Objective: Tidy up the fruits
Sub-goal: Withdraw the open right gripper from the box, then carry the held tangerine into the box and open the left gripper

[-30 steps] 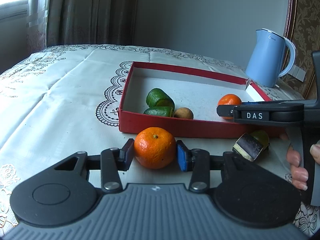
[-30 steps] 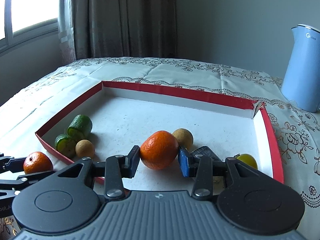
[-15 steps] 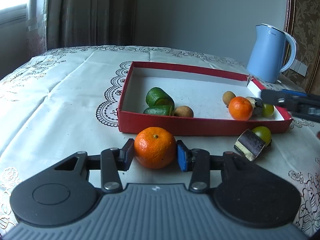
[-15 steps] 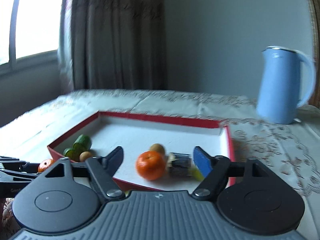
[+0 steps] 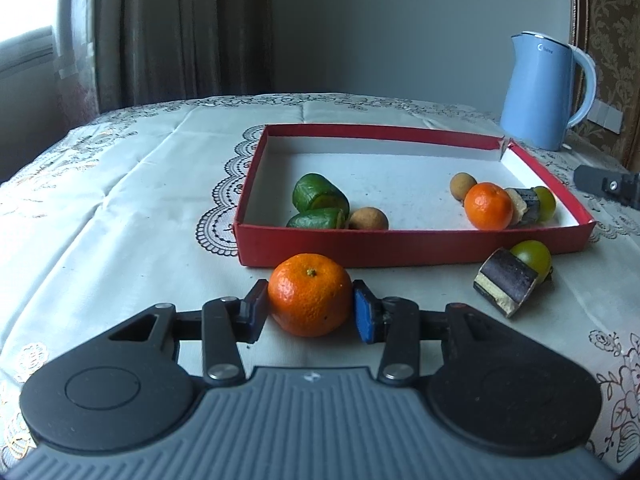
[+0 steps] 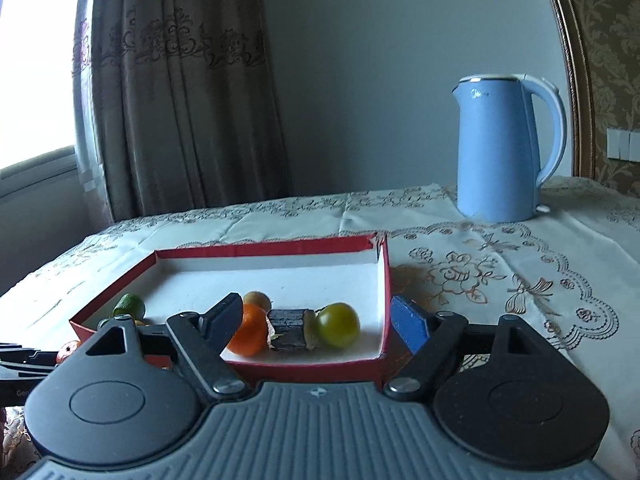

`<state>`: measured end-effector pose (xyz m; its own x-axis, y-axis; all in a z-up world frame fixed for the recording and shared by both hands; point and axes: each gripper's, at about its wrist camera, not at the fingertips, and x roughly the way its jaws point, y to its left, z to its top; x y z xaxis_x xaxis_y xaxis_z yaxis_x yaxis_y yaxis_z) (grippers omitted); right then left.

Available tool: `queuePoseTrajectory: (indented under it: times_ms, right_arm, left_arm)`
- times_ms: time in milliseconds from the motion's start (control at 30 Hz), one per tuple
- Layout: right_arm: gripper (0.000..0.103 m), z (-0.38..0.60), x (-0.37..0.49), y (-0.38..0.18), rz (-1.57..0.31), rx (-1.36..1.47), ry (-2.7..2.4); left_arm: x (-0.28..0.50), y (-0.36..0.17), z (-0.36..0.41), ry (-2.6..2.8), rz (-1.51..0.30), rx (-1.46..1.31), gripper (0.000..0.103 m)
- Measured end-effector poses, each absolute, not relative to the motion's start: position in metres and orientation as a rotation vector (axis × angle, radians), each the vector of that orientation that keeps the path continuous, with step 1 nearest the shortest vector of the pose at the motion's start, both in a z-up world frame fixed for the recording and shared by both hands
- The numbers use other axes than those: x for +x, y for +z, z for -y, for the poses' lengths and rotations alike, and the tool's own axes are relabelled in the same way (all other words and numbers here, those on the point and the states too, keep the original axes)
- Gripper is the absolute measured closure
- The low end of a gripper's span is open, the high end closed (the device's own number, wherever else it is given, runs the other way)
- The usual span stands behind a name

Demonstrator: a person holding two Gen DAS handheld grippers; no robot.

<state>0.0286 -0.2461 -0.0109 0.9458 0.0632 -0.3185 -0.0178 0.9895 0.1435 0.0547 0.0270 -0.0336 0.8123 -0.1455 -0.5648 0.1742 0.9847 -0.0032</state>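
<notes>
Soft daylight is admitted through a window (image 6: 36,60) at the left, blown out to white, while the grey wall (image 5: 380,28) is left dim. Faint shadows are cast to the right of the fruit in the red box (image 5: 400,246). Straight lines are bowed by the fisheye lens, and the corners are darkened.

Left hand-held gripper (image 5: 311,312) is clamped closed; right hand-held gripper (image 6: 318,318) is spread wide.

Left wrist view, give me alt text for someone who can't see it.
The left gripper is shut on a mandarin on the tablecloth, just before a red tray holding fruit. A green fruit and dark chunk lie outside it.
</notes>
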Motion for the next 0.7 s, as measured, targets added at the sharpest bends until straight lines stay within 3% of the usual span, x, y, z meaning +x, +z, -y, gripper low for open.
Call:
queuePoseTrajectory:
  times_ms: [700]
  right_arm:
    - [0.021,0.26,0.033,-0.015,-0.381,0.213,-0.027]
  left_arm:
    - [0.072,0.009,0.005,-0.178,-0.519,0.111,0.063]
